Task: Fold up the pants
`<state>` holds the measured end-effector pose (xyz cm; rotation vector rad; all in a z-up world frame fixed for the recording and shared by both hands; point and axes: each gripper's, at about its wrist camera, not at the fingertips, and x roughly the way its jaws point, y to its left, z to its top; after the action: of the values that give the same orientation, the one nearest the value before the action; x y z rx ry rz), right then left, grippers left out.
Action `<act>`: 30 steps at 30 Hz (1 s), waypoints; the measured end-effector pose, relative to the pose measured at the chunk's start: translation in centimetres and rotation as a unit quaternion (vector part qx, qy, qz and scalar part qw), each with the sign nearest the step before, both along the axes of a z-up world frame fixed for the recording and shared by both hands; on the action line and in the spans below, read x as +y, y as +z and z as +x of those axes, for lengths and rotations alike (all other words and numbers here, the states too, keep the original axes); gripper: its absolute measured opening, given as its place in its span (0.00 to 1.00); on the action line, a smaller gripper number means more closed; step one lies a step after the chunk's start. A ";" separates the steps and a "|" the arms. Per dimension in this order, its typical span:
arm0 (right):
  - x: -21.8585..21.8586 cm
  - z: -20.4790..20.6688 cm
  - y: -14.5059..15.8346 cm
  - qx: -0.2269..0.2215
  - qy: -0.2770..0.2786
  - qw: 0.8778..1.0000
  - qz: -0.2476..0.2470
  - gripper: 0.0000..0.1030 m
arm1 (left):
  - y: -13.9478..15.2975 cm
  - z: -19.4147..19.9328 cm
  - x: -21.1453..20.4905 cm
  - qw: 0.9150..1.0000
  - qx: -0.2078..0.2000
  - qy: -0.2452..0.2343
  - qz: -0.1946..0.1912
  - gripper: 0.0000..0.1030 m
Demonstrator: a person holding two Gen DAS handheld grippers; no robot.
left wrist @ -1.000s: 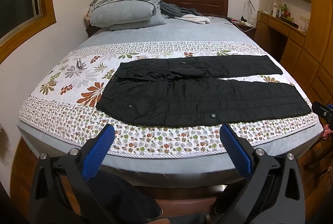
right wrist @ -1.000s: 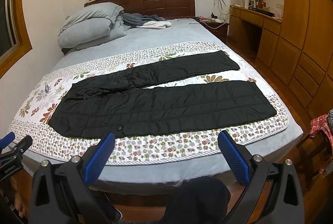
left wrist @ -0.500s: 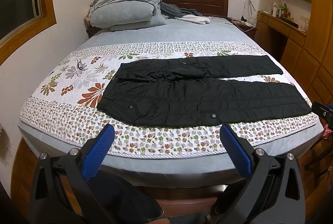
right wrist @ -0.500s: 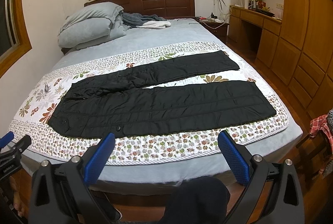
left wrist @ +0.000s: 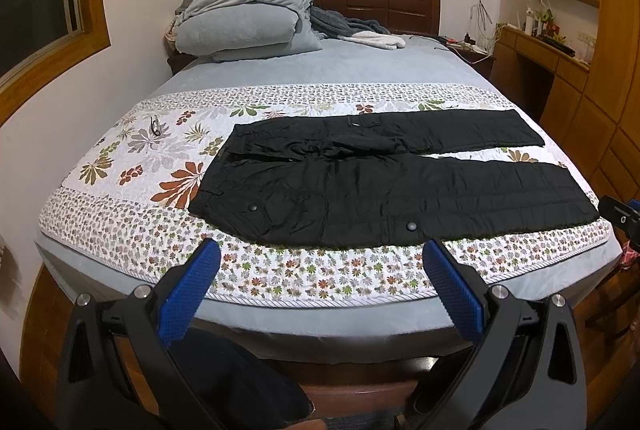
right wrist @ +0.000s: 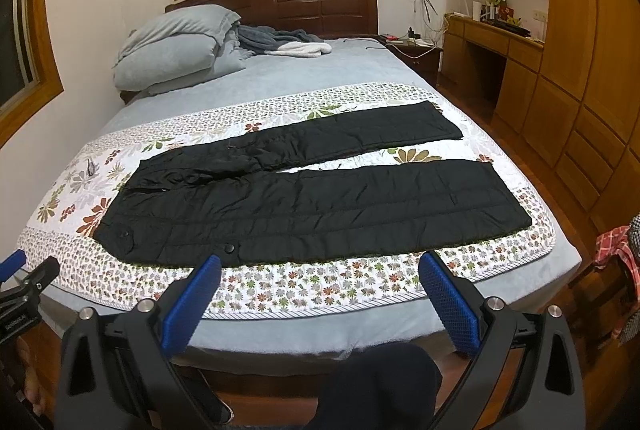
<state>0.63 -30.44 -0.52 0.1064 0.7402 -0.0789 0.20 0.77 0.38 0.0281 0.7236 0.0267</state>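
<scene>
My left gripper [left wrist: 320, 270]: black frame, blue dimpled pads, silver screws.
My right gripper [right wrist: 320, 274]: same black, blue, silver.

Left gripper [left wrist: 320, 286] — jaws spread wide, nothing between; right gripper [right wrist: 320, 288] same, level — side by side.

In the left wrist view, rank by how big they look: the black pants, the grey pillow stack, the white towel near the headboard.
1. Black pants, largest, though nearest the camera.
2. Grey pillow stack, clearly smaller, but farther back, so true size is unsure.
3. White towel, smallest, beside the pillows at a similar depth.
</scene>
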 end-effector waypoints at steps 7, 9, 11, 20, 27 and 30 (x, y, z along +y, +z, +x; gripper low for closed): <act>0.2 0.2 -0.1 0.002 0.002 1.000 -0.001 0.97 | 0.2 0.1 0.1 1.000 -0.001 0.002 0.001 0.98; 0.2 0.3 -0.1 0.003 0.002 1.000 -0.002 0.97 | 0.1 0.2 0.2 1.000 0.002 0.004 -0.002 0.98; 0.3 0.5 -0.4 0.006 0.003 1.000 -0.002 0.97 | 0.0 0.4 0.4 1.000 0.004 0.008 -0.003 0.98; -2.0 2.8 -3.5 0.027 0.045 0.997 0.062 0.97 | -5.1 6.5 7.3 0.982 0.116 -0.017 -0.145 0.98; -10.1 7.2 -9.0 0.079 0.025 0.986 0.148 0.97 | -8.7 13.1 19.1 0.981 0.090 0.048 -0.162 0.98; -13.5 8.7 -11.2 0.094 0.001 0.979 0.182 0.97 | -12.0 17.2 23.6 0.942 0.179 0.049 -0.281 0.97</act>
<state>9.36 -43.91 -11.67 0.4521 0.9378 0.0505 17.40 24.42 -11.61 -0.5638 1.0750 -0.0927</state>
